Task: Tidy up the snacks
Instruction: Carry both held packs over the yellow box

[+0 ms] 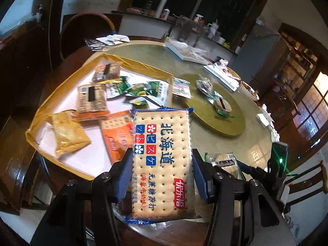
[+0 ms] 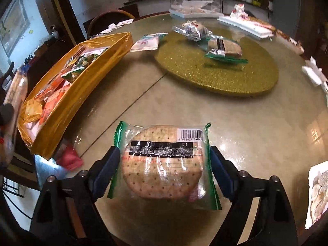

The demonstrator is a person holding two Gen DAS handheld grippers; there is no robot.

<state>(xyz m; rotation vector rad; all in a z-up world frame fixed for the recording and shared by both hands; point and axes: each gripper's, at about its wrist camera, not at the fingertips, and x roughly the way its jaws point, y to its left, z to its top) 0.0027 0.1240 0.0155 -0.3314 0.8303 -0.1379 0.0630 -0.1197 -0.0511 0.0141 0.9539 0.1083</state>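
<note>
Left gripper (image 1: 162,172) clamps the blue cracker pack (image 1: 162,160), raised toward the yellow tray (image 1: 51,94) at the worktop's edge — right gripper (image 2: 164,168) straddles the round cracker pack (image 2: 164,162), grip uncertain.

left claw (image 1: 162,176) tilts downward, clamped on a packet; right claw (image 2: 164,170) tilts down, pads wide.

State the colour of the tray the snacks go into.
Golden yellow tray with a white floor; its wall shows best in the right wrist view.
</note>
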